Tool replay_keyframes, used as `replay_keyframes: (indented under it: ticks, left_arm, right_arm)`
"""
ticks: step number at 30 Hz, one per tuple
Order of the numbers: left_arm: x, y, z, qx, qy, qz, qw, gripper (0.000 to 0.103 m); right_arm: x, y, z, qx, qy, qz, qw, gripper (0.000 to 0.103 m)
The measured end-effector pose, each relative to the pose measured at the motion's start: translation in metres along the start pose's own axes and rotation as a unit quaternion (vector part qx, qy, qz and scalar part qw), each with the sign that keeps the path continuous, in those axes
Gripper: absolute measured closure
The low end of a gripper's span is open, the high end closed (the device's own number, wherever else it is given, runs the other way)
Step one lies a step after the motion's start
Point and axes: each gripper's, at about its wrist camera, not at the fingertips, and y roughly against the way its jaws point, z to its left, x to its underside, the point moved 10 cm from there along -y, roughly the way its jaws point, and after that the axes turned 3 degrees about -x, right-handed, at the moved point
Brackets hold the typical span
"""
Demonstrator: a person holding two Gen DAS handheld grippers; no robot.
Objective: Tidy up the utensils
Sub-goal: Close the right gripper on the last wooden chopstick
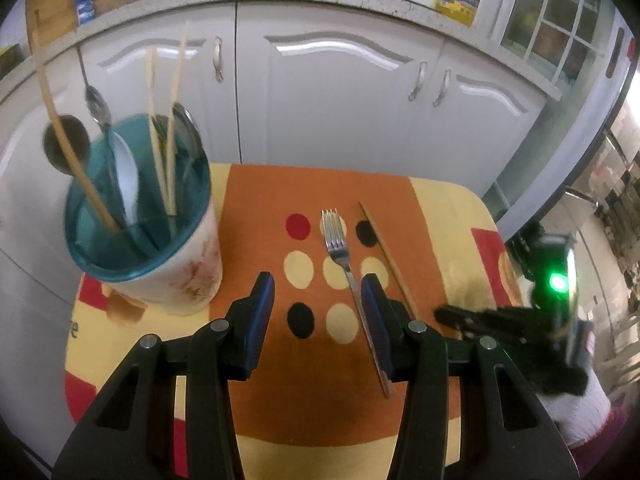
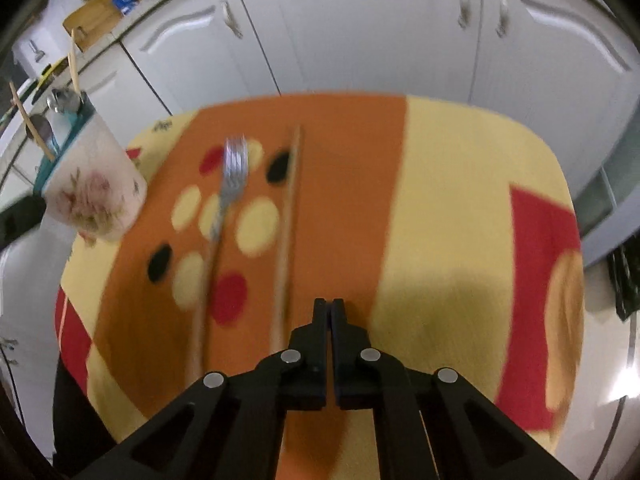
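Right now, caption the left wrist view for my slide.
Open left gripper hovering over silver metal fork and wooden chopstick, beside teal-lined utensil cup.

Utensil holder [image 1: 160, 248] at the table's [image 1: 448, 216] left edge, left of frame, chopsticks [image 1: 170, 152] and spoons [image 1: 98, 106] standing in it, fork [image 1: 340, 252] centre, single chopstick [image 1: 386, 256] just right of it, cabinets [image 1: 352, 92] behind.

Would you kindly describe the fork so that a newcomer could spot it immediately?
On the orange and yellow tablecloth, look right of the teal-lined utensil holder. The fork lies flat across the coloured dots. It is shiny metal with tines, unlike the plain wooden chopstick lying just to its right.
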Motion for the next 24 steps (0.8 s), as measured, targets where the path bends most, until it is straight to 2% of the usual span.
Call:
replay_keyframes:
  ticks: [4, 6, 7, 13, 24]
  left_arm:
    - [0.0, -0.019, -0.006, 0.005, 0.005, 0.016, 0.9999, 0.059]
    - [-0.002, -0.03, -0.01, 0.008, 0.005, 0.021, 0.9997, 0.059]
    - [-0.003, -0.035, -0.011, 0.01, 0.004, 0.023, 0.9997, 0.059]
    - [-0.012, -0.072, -0.015, 0.02, 0.006, 0.038, 0.9991, 0.059]
    - [-0.034, -0.126, -0.004, 0.023, 0.027, 0.052, 0.998, 0.059]
  right_arm:
    - [-0.002, 0.015, -0.003, -0.022, -0.014, -0.034, 0.999, 0.097]
    - [-0.01, 0.016, 0.0, -0.032, -0.013, -0.04, 0.999, 0.082]
    - [-0.015, 0.014, 0.003, -0.039, -0.012, -0.041, 0.998, 0.079]
    - [-0.035, -0.005, 0.014, -0.073, -0.005, -0.041, 0.996, 0.079]
    - [-0.053, -0.017, 0.003, -0.08, 0.005, -0.033, 0.996, 0.079]
